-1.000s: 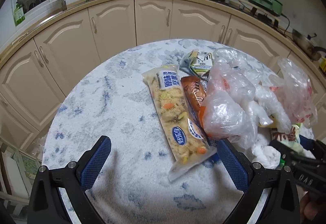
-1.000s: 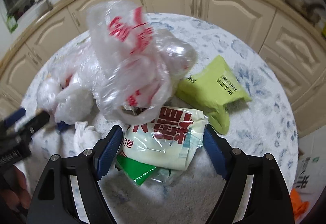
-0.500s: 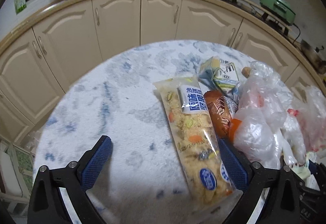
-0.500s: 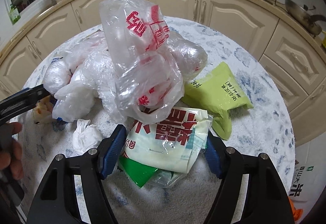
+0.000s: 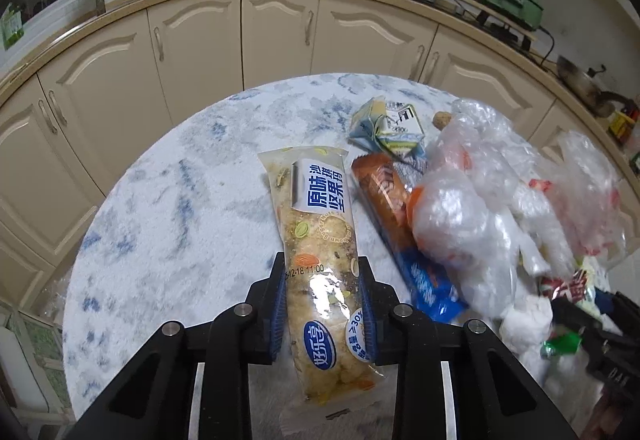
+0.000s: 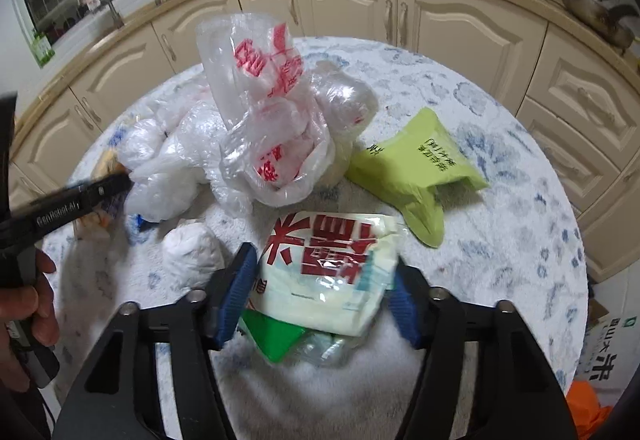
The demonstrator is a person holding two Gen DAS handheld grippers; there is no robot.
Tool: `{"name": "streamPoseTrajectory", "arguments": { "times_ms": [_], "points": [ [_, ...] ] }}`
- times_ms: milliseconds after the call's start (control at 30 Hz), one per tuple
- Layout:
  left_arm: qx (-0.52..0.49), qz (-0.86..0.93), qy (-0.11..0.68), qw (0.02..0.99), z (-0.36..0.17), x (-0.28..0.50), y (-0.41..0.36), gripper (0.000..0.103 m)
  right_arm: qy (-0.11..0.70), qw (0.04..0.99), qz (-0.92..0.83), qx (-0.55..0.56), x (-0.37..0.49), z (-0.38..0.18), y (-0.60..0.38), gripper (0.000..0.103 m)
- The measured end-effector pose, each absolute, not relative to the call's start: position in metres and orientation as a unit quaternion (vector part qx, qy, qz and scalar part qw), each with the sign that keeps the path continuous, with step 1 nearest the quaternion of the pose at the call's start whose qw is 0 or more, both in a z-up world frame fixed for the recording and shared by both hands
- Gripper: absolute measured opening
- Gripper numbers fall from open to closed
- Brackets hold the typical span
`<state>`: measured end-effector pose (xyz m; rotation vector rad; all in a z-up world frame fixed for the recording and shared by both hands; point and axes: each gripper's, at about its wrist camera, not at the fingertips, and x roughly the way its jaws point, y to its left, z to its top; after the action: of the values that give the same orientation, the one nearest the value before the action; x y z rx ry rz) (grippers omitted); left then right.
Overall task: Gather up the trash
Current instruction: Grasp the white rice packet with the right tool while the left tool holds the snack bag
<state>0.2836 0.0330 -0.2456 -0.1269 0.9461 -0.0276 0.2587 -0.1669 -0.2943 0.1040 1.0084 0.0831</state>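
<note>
Left gripper: jaws just closed in, blue pads now pressed on both long sides of the snack pack, pinched at its near half. The pack lies on the round table; its long axis runs near to far, the blue-label end pointing far and tilted slightly left, the sealed end nearest the camera. Just right of it an orange wrapper is seen, partly buried under clear plastic bags; a crumpled carton lies beyond. Right gripper: jaws just narrowed, set on either side of the white bag with red characters; the left pad appears to touch its edge, the right pad's contact cannot be told. A green wrapper pokes from under the bag's near side. A printed plastic bag stands heaped just beyond, a yellow-green pouch to the far right, a tissue wad to the left. Cream cabinets curve behind the table.
</note>
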Motion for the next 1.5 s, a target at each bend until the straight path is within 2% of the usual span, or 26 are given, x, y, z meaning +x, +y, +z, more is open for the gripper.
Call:
{"name": "streamPoseTrajectory", "arguments": {
  "times_ms": [67,200,233,300,567,667,800,1500],
  "points": [
    [-0.059,-0.010,0.455,0.888,-0.245,0.271,0.035,0.027,0.478,0.875,0.044,0.060,0.253,-0.289,-0.171,0.046],
    [-0.050,-0.006,0.456,0.889,-0.239,0.242,0.033,0.027,0.485,0.870,0.041,0.077,0.246,-0.288,-0.178,0.049],
    [-0.049,-0.007,0.456,0.889,-0.237,0.235,0.032,0.027,0.486,0.870,0.038,0.078,0.246,-0.288,-0.179,0.052],
    [-0.045,-0.007,0.456,0.889,-0.233,0.222,0.029,0.027,0.493,0.866,0.027,0.080,0.244,-0.290,-0.178,0.065],
    [-0.033,-0.016,0.459,0.888,-0.226,0.187,0.016,0.027,0.497,0.866,0.023,0.054,0.246,-0.298,-0.156,0.083],
    [-0.032,-0.017,0.460,0.887,-0.225,0.182,0.013,0.027,0.486,0.874,0.002,-0.024,0.249,-0.304,-0.138,0.079],
    [-0.029,-0.020,0.460,0.887,-0.222,0.177,0.010,0.027,0.483,0.875,0.011,-0.016,0.243,-0.304,-0.140,0.077],
    [-0.008,-0.047,0.427,0.903,-0.189,0.136,-0.020,0.027,0.456,0.885,0.064,0.068,0.180,-0.276,-0.175,0.076]
  ]
}}
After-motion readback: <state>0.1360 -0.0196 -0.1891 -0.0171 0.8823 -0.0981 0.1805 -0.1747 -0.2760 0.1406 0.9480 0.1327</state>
